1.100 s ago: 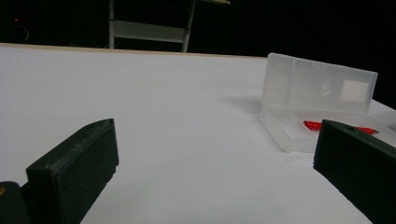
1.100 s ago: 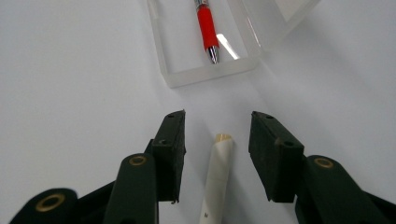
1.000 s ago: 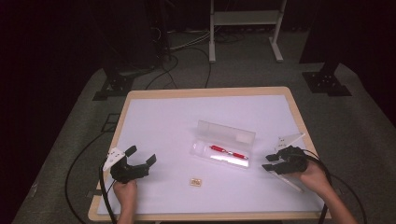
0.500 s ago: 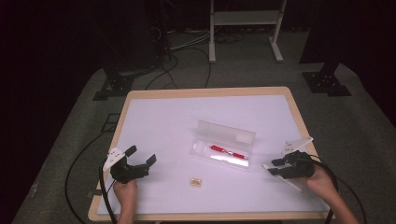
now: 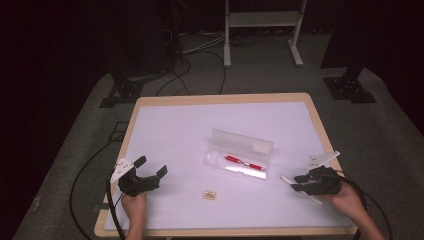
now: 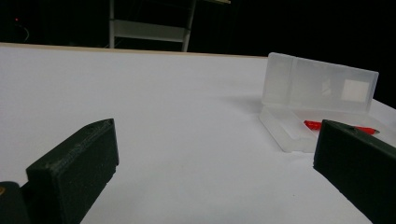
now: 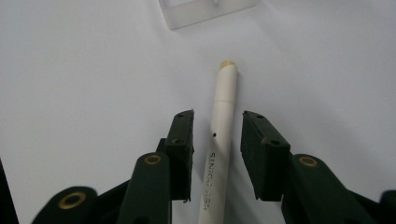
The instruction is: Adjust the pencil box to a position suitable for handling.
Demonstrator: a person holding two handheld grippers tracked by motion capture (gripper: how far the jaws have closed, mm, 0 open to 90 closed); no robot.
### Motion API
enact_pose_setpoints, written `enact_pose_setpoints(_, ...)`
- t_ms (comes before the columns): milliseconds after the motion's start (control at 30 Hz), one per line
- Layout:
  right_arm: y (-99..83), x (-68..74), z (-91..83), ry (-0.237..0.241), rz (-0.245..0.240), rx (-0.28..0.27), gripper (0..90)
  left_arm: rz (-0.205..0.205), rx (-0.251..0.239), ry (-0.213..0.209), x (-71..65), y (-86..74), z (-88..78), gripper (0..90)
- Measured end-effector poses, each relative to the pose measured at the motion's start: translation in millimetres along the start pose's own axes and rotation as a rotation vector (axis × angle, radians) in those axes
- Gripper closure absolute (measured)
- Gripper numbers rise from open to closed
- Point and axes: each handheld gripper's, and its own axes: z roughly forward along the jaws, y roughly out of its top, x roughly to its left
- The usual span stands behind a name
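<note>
– Over the table's [image 5: 165, 125] right front corner we've got the right gripper [image 7: 215, 156] straddling the white pen [image 7: 223, 135]. Jaws have just been closing, pen between them, pads not touching it yet as far as we can tell.

– Pen position?

– Flat on the table, tip toward the clear case [image 5: 241, 152], just short of it. Case lid up, red pen [image 5: 244, 163] inside.

– Left side?

– Left gripper [image 5: 147, 167] near the front left edge, jaws wide apart, nothing between them. We see a small tan piece [image 5: 209, 195] between the grippers.
</note>
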Motion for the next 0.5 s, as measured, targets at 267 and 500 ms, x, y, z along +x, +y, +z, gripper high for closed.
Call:
enact_pose_setpoints(267,-7.5,-1.2,-2.7,-0.007,0.002,0.007,70.3,-0.001,-0.001,0.0,-0.2,0.0,0.1,0.0)
enact_pose_setpoints(500,-13.1,-0.6,-3.5,-0.012,0.009,0.004,73.4,-0.004,0.001,0.001,-0.3,-0.1,0.2,0.0)
